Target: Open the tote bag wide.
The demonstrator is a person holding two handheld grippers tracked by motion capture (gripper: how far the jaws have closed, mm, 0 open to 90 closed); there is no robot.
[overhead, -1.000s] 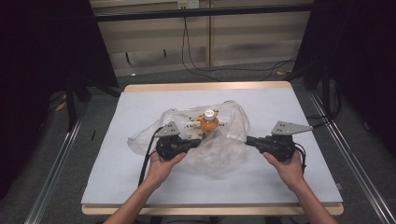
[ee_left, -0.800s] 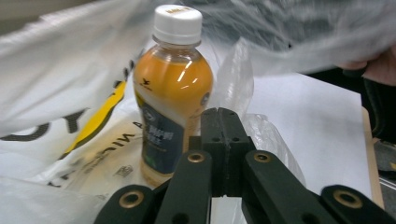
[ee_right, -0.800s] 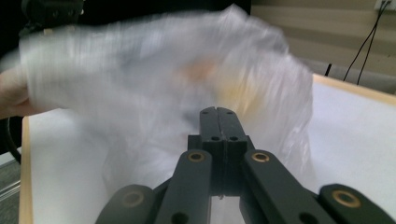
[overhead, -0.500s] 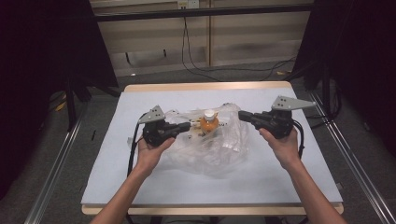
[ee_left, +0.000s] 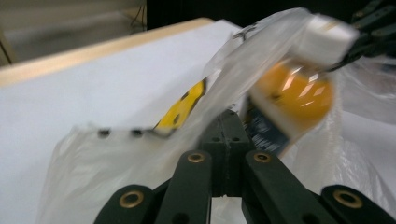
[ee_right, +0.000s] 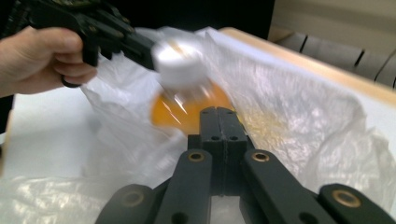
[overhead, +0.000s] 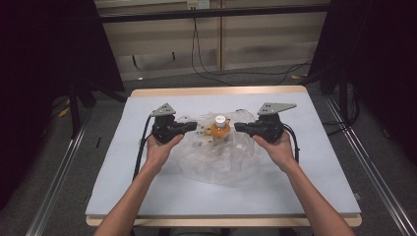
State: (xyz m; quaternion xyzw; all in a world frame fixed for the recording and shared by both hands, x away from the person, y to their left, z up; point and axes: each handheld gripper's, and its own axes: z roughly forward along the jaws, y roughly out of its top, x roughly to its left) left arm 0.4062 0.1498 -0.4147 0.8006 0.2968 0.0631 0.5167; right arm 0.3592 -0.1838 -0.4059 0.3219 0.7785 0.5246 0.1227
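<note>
High view shows the left gripper [overhead: 193,127] and the right gripper [overhead: 238,127] with jaws pressed together on the edges of a clear plastic bag [overhead: 221,160], on 2 opposite sides. An orange bottle [overhead: 220,129] stands inside it, between them, on the table [overhead: 123,162].

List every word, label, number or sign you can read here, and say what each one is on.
No text can be read.
Dark label on the orange bottle: too blurred to read.
Yellow and black mark on the clear plastic bag: a sign or print, blurred, no words legible.
White bottle cap: no marking visible.
</note>
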